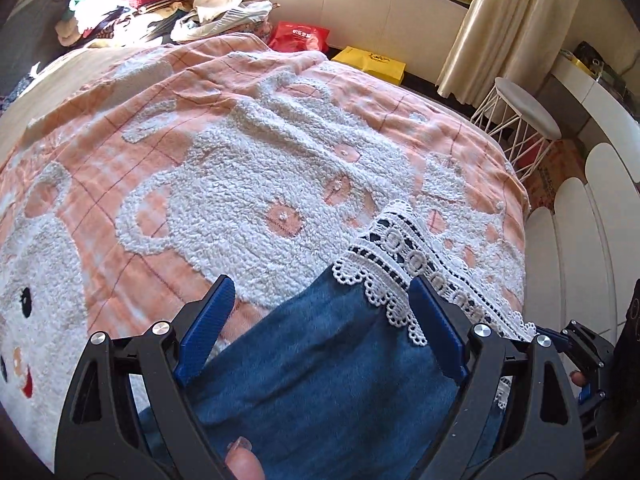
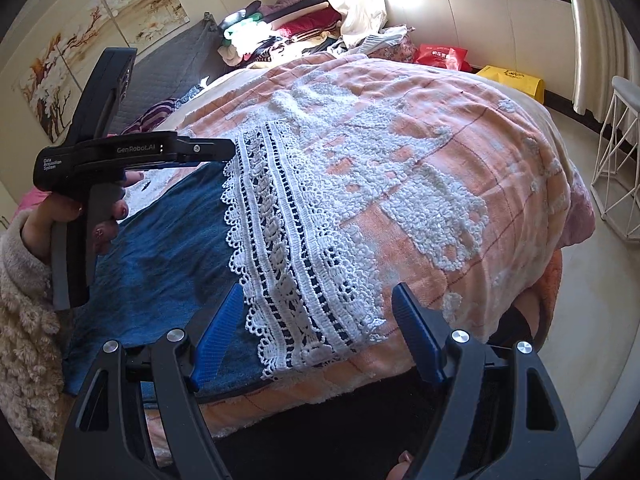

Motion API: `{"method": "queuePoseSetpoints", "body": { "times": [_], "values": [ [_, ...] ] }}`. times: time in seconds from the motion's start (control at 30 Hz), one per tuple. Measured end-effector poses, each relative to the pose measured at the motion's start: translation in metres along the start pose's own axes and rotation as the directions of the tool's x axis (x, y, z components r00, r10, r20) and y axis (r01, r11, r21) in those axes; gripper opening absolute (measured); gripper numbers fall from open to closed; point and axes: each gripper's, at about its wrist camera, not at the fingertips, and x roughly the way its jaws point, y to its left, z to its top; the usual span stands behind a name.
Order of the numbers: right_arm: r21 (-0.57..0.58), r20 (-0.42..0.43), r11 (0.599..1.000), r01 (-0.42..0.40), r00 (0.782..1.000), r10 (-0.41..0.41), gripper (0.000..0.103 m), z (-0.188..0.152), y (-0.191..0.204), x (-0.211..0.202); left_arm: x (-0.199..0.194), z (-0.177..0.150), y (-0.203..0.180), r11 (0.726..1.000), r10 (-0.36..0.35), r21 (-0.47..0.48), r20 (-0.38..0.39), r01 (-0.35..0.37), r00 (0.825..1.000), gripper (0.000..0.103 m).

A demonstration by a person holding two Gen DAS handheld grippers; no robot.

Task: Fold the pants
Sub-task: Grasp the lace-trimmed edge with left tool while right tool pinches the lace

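Right at the near edge of the bed, the right claw [image 2: 318, 336] stands wide, blue fingers [image 2: 222, 336] spread either side of the white lace hem band [image 2: 296, 248] and gripping nothing. The blue denim pants [image 2: 160, 264] lie flat on the pink and white fleecy bed blanket [image 2: 440, 152], lace hem toward the right, denim running off to the left.

Over on the left, the left claw [image 1: 320, 320] is spread wide as well, straddling the denim with one finger [image 1: 434, 324] tucked just beside the lace edge [image 1: 400, 248]. From the right wrist view its tips reach the far corner of the hem, though contact there is hard to judge.

Looks like the hem pick-up is the step in hand. To do it well, each claw wants a corner of that lace band, biting through both layers rather than the openwork lace alone, which would likely stretch or snag. Pinch together, lift level, and carry the hem toward the waist, out of view to the left.

Farther off, a heap of mixed clothes [image 2: 288, 32] sits at the far side of the bed, well apart from the work. A white wire-legged stool [image 1: 524, 120] stands beyond the right edge, out of the way.
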Motion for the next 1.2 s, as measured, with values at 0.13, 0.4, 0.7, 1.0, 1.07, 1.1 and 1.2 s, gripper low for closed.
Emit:
{"method": "queuePoseSetpoints", "body": {
  "times": [0.13,0.4,0.7,1.0,1.07,1.1,1.2],
  "values": [
    [0.001,-0.015,1.000,-0.021,1.000,0.021,0.069,0.000,0.001,0.009,0.015,0.003,0.001,0.999,-0.029,0.023,-0.020,0.029,0.999,0.081],
    [-0.014,0.005,0.999,-0.046,0.999,0.046,0.052,0.001,0.004,0.009,0.017,0.002,0.001,0.993,-0.092,0.072,-0.023,0.094,0.995,0.063],
    [-0.008,0.015,0.998,-0.069,0.997,0.069,0.044,0.000,0.002,0.010,0.018,-0.004,-0.013,0.977,-0.184,0.105,-0.029,0.186,0.982,0.060],
    [-0.001,0.030,0.998,-0.067,0.997,0.067,0.047,-0.003,0.003,0.014,0.026,-0.003,-0.013,0.990,-0.132,0.056,-0.012,0.132,0.991,0.050],
    [0.005,0.037,0.998,-0.065,0.997,0.064,0.045,-0.003,0.004,0.013,0.024,-0.005,-0.016,0.991,-0.121,0.061,-0.003,0.121,0.993,0.043],
    [0.001,0.039,0.998,-0.063,0.997,0.063,0.042,-0.003,0.005,0.013,0.023,-0.005,-0.017,0.991,-0.125,0.056,-0.002,0.125,0.992,0.041],
    [-0.007,0.048,0.996,-0.089,0.995,0.089,0.028,-0.002,0.008,0.009,0.021,-0.006,-0.019,0.994,-0.094,0.063,-0.002,0.094,0.996,0.034]
  ]
}}
